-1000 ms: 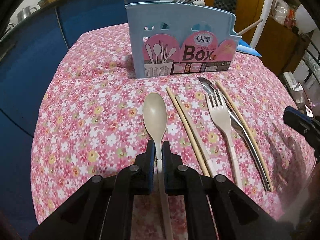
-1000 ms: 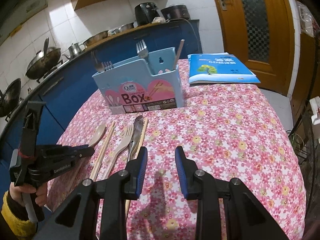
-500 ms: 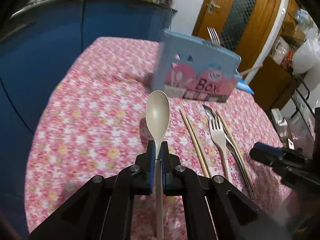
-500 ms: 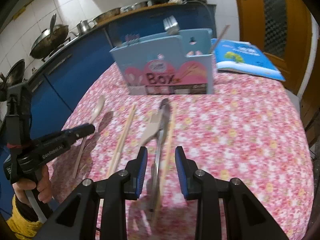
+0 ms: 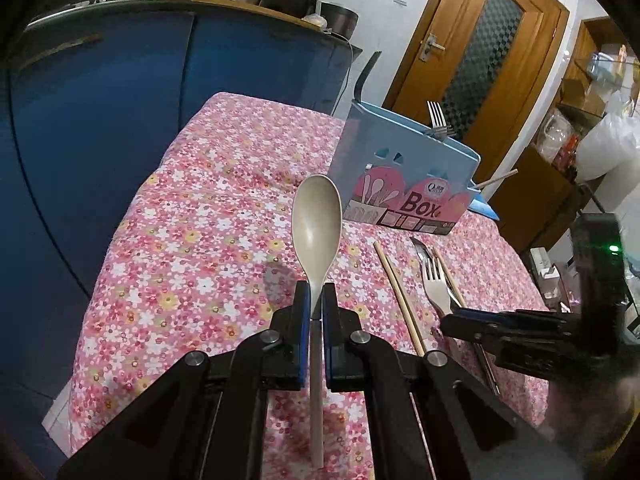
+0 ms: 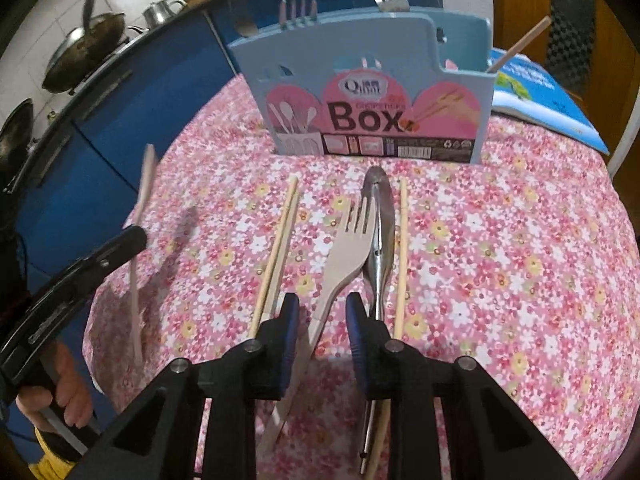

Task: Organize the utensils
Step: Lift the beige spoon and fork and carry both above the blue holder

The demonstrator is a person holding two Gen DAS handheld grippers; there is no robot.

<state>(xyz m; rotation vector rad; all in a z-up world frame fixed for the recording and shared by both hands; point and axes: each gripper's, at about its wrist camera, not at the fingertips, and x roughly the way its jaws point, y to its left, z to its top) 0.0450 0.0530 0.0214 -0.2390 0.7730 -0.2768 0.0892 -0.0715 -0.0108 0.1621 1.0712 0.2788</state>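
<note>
My left gripper point(image 5: 316, 300) is shut on the neck of a beige spoon point(image 5: 316, 216) and holds it in the air above the flowered tablecloth point(image 5: 192, 248), bowl forward. The light-blue utensil box point(image 5: 400, 168) stands beyond it, with forks in it. In the right wrist view, my right gripper point(image 6: 318, 312) is low over a beige fork point(image 6: 352, 240). Its jaws are closing with the fork's handle between them, and the pads stand clear of it. A metal spoon point(image 6: 378, 216) lies just right of the fork.
Loose chopsticks point(image 6: 280, 240) lie left of the fork, and another chopstick point(image 6: 402, 240) lies right of the metal spoon. A blue book point(image 6: 536, 92) sits at the back right. Blue cabinets point(image 5: 100, 120) border the table on the left, and a wooden door point(image 5: 480, 60) is behind.
The left gripper lifted the beige spoon off the cloth and swung it up and leftward. The right gripper came down and forward over the fork, and its jaws narrowed around the handle.
</note>
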